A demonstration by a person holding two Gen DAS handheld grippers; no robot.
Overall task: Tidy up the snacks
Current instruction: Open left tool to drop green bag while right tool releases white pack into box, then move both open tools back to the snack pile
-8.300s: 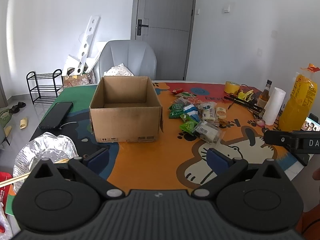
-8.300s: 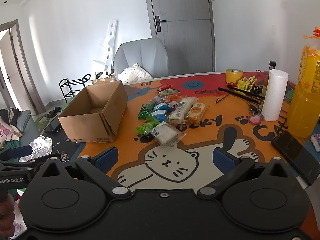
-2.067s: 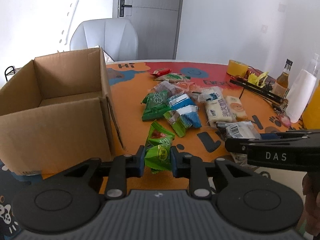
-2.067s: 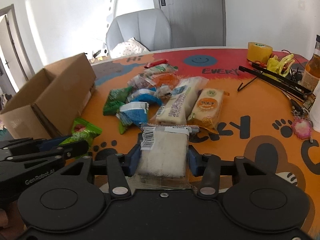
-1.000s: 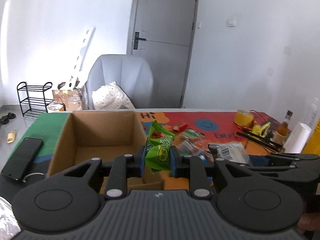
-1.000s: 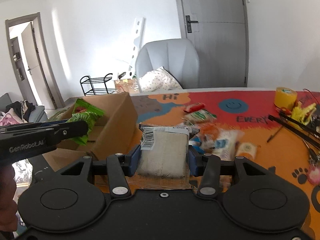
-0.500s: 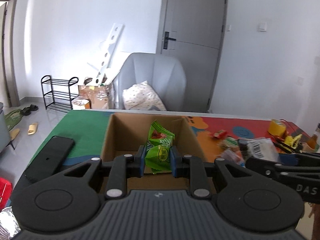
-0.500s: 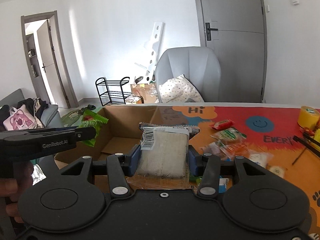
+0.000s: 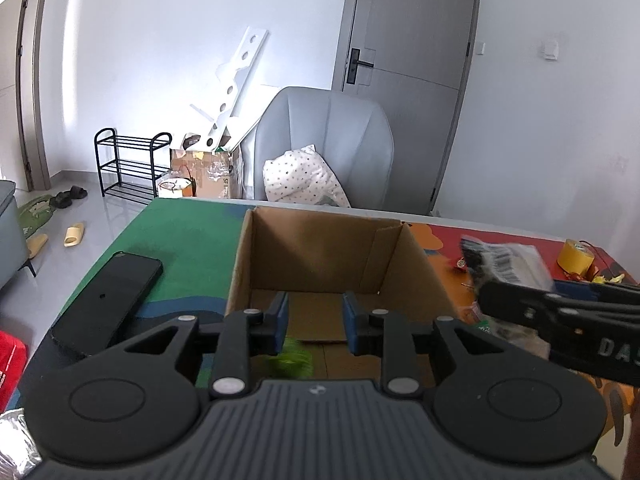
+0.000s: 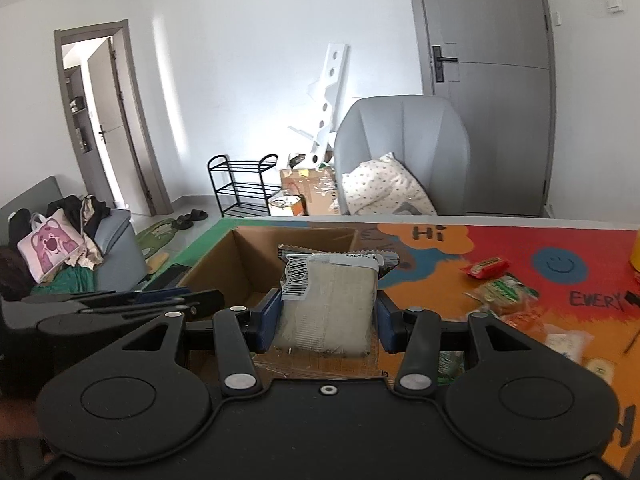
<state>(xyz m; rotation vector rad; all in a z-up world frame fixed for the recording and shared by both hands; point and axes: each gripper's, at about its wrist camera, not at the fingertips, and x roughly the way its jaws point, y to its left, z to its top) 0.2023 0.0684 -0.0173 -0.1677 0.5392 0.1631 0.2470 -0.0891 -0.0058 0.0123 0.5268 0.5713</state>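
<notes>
Left gripper released above the cardboard box, green snack packet (blurred) beneath it, right gripper grasping a white barcoded packet.

Brown cardboard box, blurry green snack bag, pale cream packet with a black-and-white barcode, black phone, orange, red and green worktop, white spotted pillow
</notes>
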